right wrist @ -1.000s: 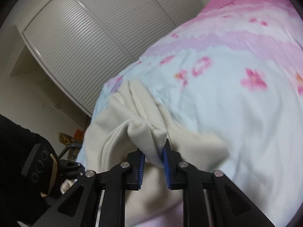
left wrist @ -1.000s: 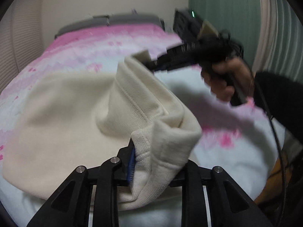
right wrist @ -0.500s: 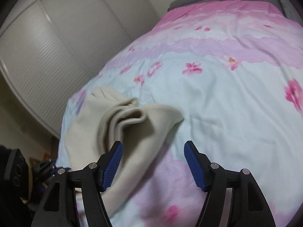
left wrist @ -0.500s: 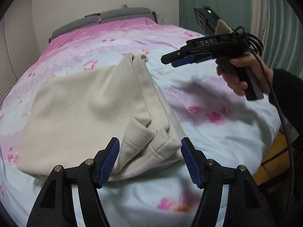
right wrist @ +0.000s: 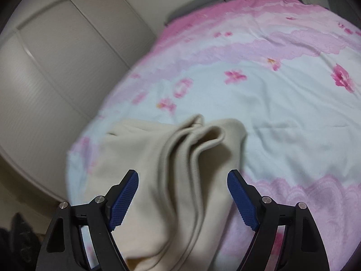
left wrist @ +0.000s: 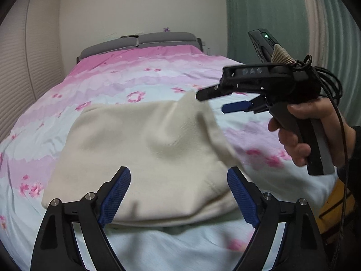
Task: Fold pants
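From my left wrist camera, the left gripper (left wrist: 178, 194) has let go of the pants (left wrist: 144, 158): a second ago its fingers (left wrist: 116, 194) were pinched on a cuffed edge, and now they are spreading wide with nothing pressed between them, the cloth lying on the bed (left wrist: 135, 76) just beyond the tips. The cream pants sit as a folded block across the middle of the picture, with one corner poking up at about 1 o'clock. At 3 o'clock I see the right gripper (left wrist: 216, 101) in a hand (left wrist: 315, 135), lifted clear of the cloth, its fingers apart and empty. From my right wrist camera, the right gripper (right wrist: 182, 196) is likewise opening; the bunched edge it was clamping a second ago has dropped onto the bed (right wrist: 282, 113) and now lies in loose ridges running from 12 o'clock down between the fingers (right wrist: 125, 194), untouched by either pad. The pants (right wrist: 176, 169) fill the lower left, toward the closet doors (right wrist: 56, 67) at 9 o'clock. I take this as one fold just laid down and released; the rumpled far corner probably wants smoothing before another fold.
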{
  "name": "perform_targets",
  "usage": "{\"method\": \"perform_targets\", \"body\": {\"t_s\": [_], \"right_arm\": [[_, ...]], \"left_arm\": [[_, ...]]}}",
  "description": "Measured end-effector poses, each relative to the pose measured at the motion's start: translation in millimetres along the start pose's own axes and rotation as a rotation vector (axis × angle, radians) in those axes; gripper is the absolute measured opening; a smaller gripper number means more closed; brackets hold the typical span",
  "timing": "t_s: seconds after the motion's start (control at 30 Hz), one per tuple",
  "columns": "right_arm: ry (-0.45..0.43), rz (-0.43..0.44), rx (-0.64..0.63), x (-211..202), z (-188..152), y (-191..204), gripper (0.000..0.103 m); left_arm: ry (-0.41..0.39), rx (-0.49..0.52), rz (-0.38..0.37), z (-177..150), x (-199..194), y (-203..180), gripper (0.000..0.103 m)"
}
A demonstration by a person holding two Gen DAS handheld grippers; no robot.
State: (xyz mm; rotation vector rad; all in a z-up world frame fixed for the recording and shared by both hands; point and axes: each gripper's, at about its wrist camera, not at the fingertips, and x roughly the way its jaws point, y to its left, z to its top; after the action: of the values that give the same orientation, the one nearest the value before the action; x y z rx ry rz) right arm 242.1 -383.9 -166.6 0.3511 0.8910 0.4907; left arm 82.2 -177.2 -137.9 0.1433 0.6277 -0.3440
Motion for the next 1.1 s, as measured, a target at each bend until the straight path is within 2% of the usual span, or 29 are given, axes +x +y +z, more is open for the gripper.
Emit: {"method": "perform_targets", "body": {"t_s": [0.03,0.1,0.13,0.17,0.27,0.4,0.53,0.63,0.73,0.8,0.97,1.03,1.1], "right_arm": [[0.013,-0.018,-0.005,7.1,1.1,1.0,0.082],[0.042,0.009,-0.021,19.6,2.8,2.1,0.063],[0.066,0.034,-0.025,23.5,2.2,1.7,0.029],[0.103,0.057,-0.027,29.9,1.6,1.1,0.013],[0.111,0.035,0.003,33.1,-4.4,-10.9,0.012],[0.092,0.069,0.107,27.3,-16.2,-38.3,0.012],[0.056,0.069,0.143,27.2,-21.7,-41.6,0.014],[0.034,0.028,0.118,16.1,-19.0,-30.0,0.028],[-0.016,-0.032,0.076,-7.4,-10.5,-16.3,0.053],[-0.051,-0.055,0.059,-29.0,-2.9,-5.1,0.055],[-0.093,-0.079,0.037,-54.4,2.5,41.3,0.058],[-0.14,-0.065,0.092,-55.9,-8.6,65.3,0.062],[-0.201,-0.055,0.188,-48.7,-26.7,85.9,0.063]], "left_arm": [[0.018,-0.027,0.0,-0.5,9.1,5.6,0.088],[0.067,-0.072,-0.003,-4.5,25.7,14.1,0.088],[0.095,-0.098,-0.008,-6.8,33.8,18.1,0.088],[0.125,-0.126,-0.015,-9.5,42.6,21.6,0.088],[0.152,-0.134,-0.022,-13.8,52.7,19.4,0.089],[0.149,-0.104,-0.053,-19.4,56.0,3.0,0.089],[0.138,-0.058,-0.08,-22.5,51.6,-13.7,0.089],[0.143,-0.086,-0.108,-16.6,42.4,-7.6,0.088],[0.144,-0.115,-0.119,-7.3,25.4,10.4,0.088],[0.13,-0.128,-0.116,-2.2,12.7,24.6,0.088],[0.077,-0.165,-0.097,21.1,-15.7,90.9,0.088],[0.049,-0.144,-0.103,34.7,-21.3,122.1,0.088],[0.007,-0.069,-0.131,51.6,-22.9,155.2,0.088]]}}
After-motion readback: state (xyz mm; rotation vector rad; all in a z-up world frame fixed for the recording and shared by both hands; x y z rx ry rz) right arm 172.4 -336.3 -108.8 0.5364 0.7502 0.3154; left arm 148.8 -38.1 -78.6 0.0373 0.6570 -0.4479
